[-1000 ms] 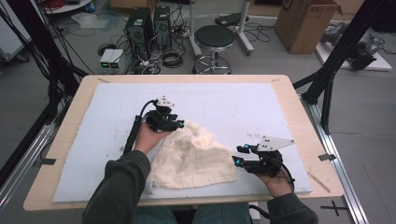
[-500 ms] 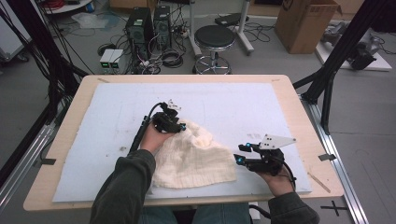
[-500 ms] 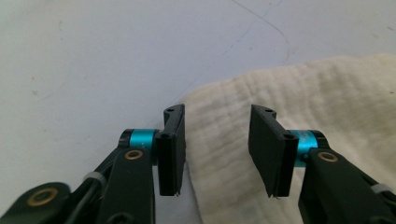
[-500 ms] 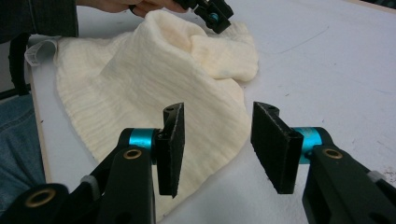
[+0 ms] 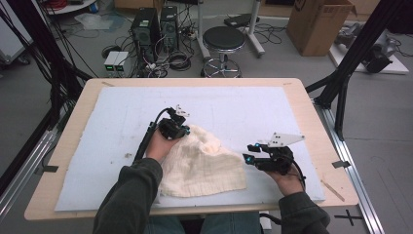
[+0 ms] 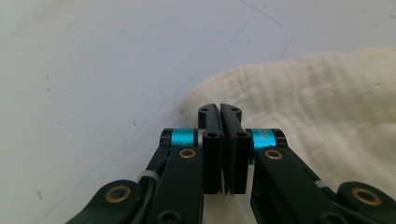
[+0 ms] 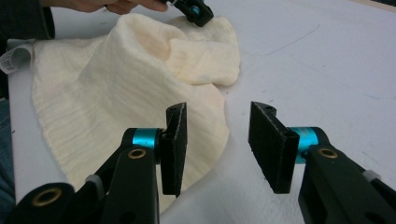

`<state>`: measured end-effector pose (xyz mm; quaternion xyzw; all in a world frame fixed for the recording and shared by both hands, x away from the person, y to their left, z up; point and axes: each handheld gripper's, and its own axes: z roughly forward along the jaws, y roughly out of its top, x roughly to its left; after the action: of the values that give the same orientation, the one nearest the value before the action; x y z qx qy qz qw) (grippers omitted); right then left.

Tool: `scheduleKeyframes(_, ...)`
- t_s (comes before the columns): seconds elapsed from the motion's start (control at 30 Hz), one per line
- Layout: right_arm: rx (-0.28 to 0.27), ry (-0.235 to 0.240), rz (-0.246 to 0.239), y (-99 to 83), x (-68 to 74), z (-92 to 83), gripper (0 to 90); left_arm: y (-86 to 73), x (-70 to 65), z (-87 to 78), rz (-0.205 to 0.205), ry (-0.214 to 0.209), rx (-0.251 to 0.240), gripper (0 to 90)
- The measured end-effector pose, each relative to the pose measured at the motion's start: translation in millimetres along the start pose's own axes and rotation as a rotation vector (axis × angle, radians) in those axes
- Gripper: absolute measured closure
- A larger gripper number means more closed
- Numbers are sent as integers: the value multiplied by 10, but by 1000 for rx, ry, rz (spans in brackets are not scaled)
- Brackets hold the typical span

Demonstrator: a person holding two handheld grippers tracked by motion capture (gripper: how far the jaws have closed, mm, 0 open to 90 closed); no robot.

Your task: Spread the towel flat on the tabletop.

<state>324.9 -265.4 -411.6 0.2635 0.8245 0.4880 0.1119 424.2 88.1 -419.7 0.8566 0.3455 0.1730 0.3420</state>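
Two grippers — left (image 6: 223, 149) clamped on cream cloth (image 5: 204, 163), just closed — right (image 7: 217, 149) apart.

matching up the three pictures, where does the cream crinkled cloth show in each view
high view: the cream crinkled cloth lies at centre bottom on the white mat, between the two hands.
left gripper view: it spreads across the right half, past the shut jaws.
right gripper view: it takes up the upper left, beyond the open jaws.
shared landmark: the left gripper, at the cloth's far edge, also at the top of the right gripper view.
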Motion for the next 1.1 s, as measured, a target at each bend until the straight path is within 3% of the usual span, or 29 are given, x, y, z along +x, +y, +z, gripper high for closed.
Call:
scheduleKeyframes(0.13, 5, 23, 15, 65, -55, 95, 577, 1, -17, -127, 8, -5, -26, 872)
scheduleKeyframes(0.27, 0, 99, 35, 111, -75, 199, 532, -49, -3, -234, 7, -1, -50, 872)
scheduleKeyframes(0.33, 18, 131, 26, 128, -61, 267, 516, -88, 13, -287, 1, 3, -58, 872)
scheduleKeyframes(0.5, 89, 160, -1, 136, -12, 445, 515, -184, 42, -403, -9, -1, -74, 872)
scheduleKeyframes(0.57, 113, 174, -17, 132, -8, 492, 613, -217, 46, -448, -5, -2, -80, 872)
scheduleKeyframes(0.63, 131, 192, -44, 133, 14, 509, 824, -251, 41, -486, -6, -3, -84, 872)
scheduleKeyframes(0.67, 142, 220, -55, 134, 31, 504, 864, -271, 38, -505, -7, -4, -90, 872)
scheduleKeyframes(0.87, 149, 230, -96, 173, 213, 419, 872, -379, 16, -678, -7, -3, -108, 872)
scheduleKeyframes(1.0, 133, 242, -127, 208, 400, 315, 871, -455, -30, -822, 14, 2, -103, 871)
scheduleKeyframes(1.1, 136, 255, -143, 212, 542, 274, 870, -534, -69, -909, 2, 0, -122, 872)
